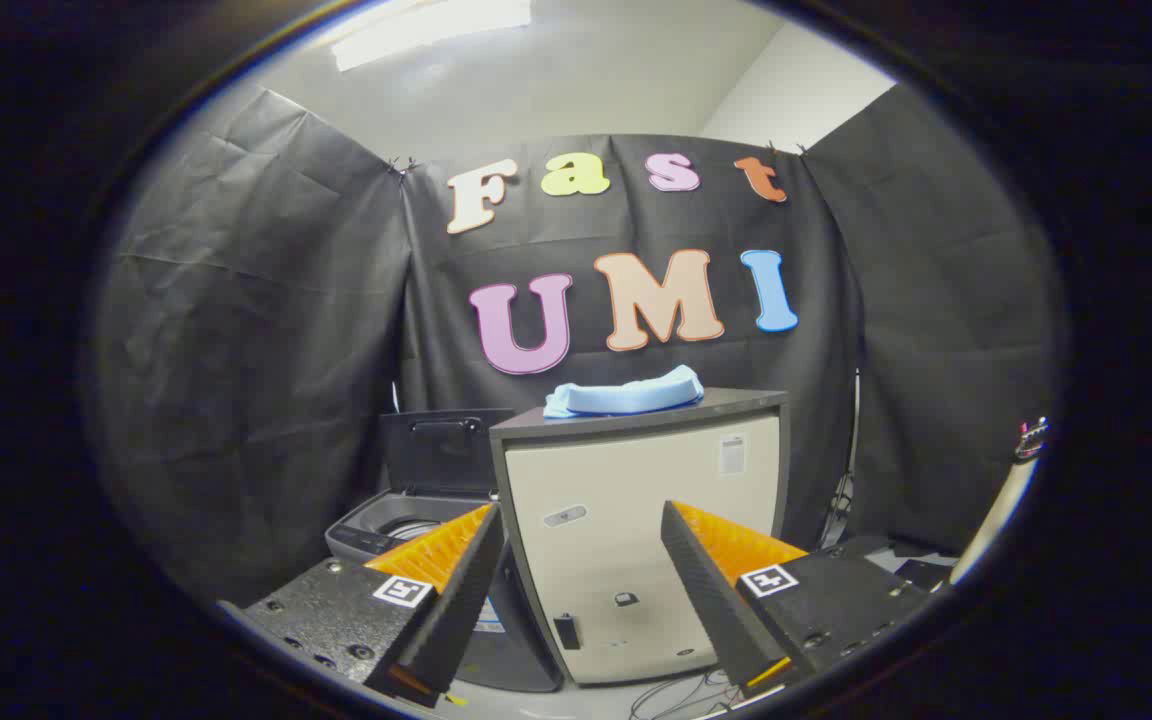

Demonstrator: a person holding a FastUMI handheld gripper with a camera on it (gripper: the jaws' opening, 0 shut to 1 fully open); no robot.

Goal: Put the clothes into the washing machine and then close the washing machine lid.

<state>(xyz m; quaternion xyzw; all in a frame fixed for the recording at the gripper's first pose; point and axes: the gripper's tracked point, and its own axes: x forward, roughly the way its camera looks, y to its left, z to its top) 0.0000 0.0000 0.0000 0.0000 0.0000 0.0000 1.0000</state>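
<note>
A folded light blue cloth [626, 393] lies on top of a cream cabinet [641, 540] with a dark top, well beyond my fingers. To the cabinet's left stands a grey top-loading washing machine [391, 535] with its dark lid [441, 452] raised upright at the back and the drum opening showing. My gripper [581, 545] is open, fingers wide apart, nothing between them. It points at the cabinet's front, below the level of the cloth. The left finger partly hides the machine's front.
Black cloth walls close in the booth behind and on both sides. Loose cables [681, 695] lie on the floor at the cabinet's foot. A pale upright pole-like object [1001, 510] stands at the right. Dark gear [896, 560] sits low behind the right finger.
</note>
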